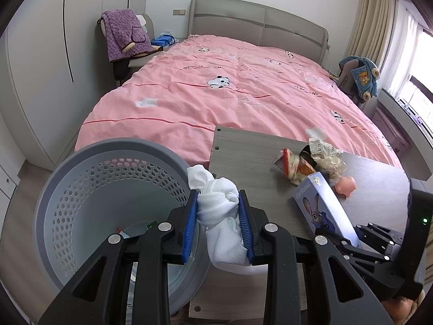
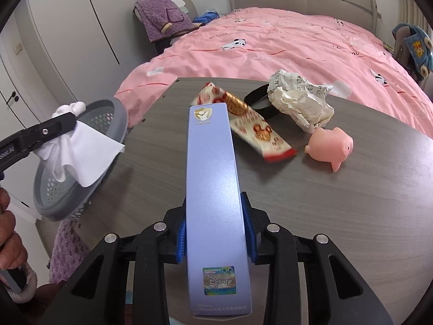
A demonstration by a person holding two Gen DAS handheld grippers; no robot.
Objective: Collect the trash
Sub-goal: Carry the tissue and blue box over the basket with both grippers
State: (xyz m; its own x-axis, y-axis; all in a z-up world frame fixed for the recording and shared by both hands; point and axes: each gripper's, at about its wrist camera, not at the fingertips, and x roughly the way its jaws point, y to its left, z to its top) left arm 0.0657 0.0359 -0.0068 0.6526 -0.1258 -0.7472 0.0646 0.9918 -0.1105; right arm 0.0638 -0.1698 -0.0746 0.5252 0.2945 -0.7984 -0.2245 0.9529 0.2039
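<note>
My left gripper [image 1: 218,203] is shut on a crumpled white tissue [image 1: 219,205] and holds it at the right rim of the grey perforated waste basket [image 1: 81,162]; the tissue also shows in the right wrist view [image 2: 81,151]. My right gripper [image 2: 216,227] is shut on a long light-blue Disney box [image 2: 213,168] above the grey table [image 2: 351,203]. The box also shows in the left wrist view [image 1: 322,205]. On the table lie a red-and-white snack wrapper [image 2: 251,124], a crumpled paper ball [image 2: 300,103], a black band [image 2: 259,97] and a pink pig toy [image 2: 333,143].
A bed with a pink quilt [image 1: 230,86] lies behind the table. A chair with a purple blanket [image 1: 124,35] stands at the bed's left, a chair with a blue plush [image 1: 362,75] at its right. White wardrobes [image 1: 54,54] line the left wall.
</note>
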